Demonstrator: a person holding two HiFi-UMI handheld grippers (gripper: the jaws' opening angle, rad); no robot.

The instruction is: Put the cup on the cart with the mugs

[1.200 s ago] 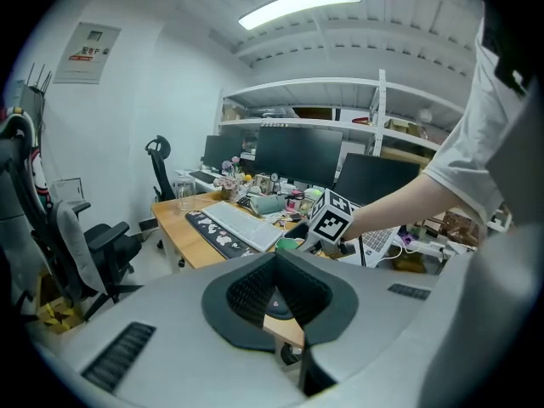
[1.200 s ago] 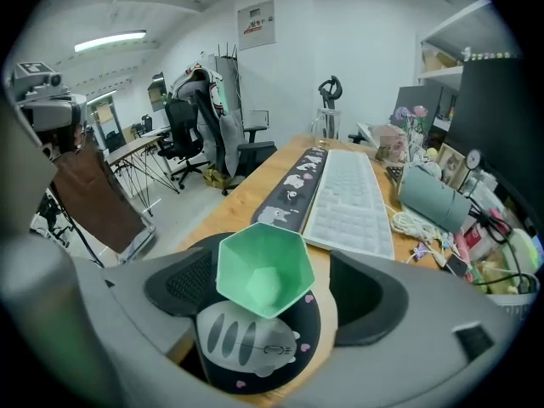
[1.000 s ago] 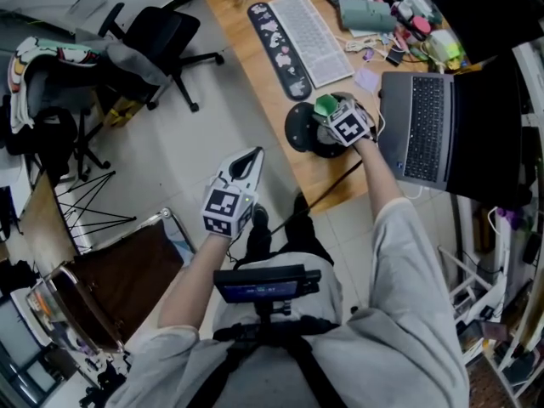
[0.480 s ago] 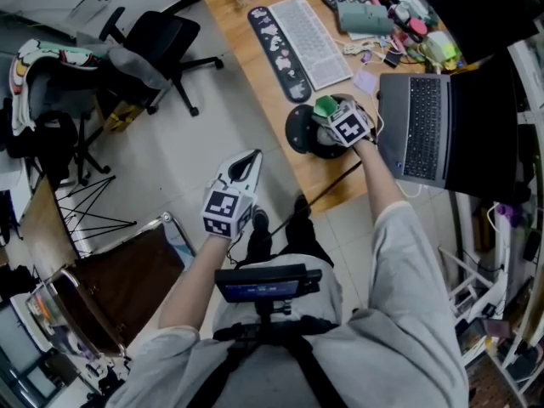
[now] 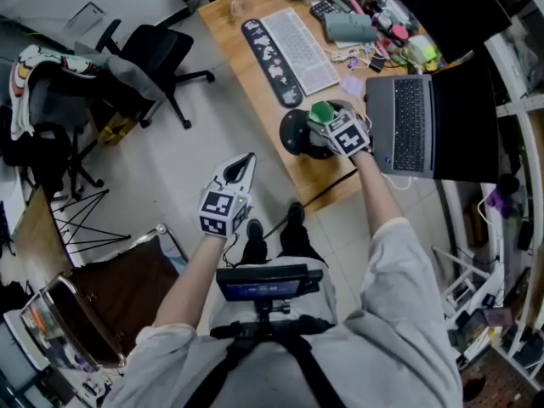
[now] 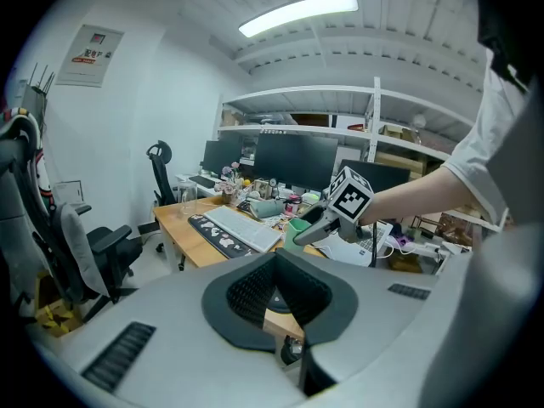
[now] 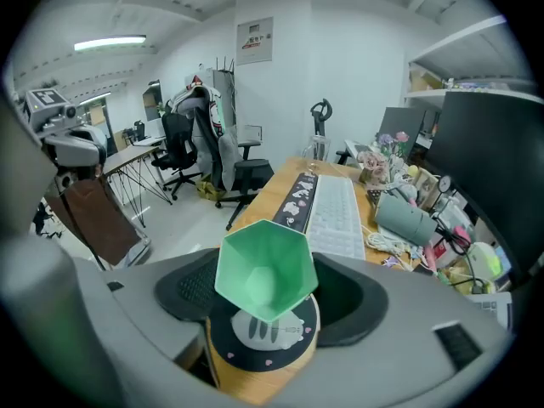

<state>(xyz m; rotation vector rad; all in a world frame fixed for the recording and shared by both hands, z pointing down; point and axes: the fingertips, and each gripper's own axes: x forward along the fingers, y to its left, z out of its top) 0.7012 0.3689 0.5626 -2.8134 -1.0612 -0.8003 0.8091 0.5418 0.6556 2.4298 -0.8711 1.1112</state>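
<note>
the right gripper [image 5: 326,119] is holding the green cup [image 7: 265,266] between its jaws, which are standing wide with a pad against each side of the cup and are not changing their spread. over the last second the gripper has been coming up. in the right gripper view the cup is now hanging over the round black pad [image 5: 293,136] on the desk [image 5: 255,79], and the pad's printed face is showing under the cup's base, so the cup is probably clear of it. the head view is also shifting slightly, bringing in more of the far end of the desk beyond the keyboard [image 5: 302,45]. the laptop [image 5: 408,126] is lying just beside the raised hand.

the left gripper [image 5: 246,163] is hanging over the floor where it was a second ago. its jaws are closed together with nothing between them, and it is taking no part in the task.

so the pick-up looks finished and the carry is beginning. the cup is still above the desk edge, well apart from what is probably the cart [image 5: 42,294], the metal-framed thing at the lower left of the head view. no mugs can be made out on it from here. the person is probably going to turn left and cross the open floor, keeping the cup upright in that wide grip.
</note>
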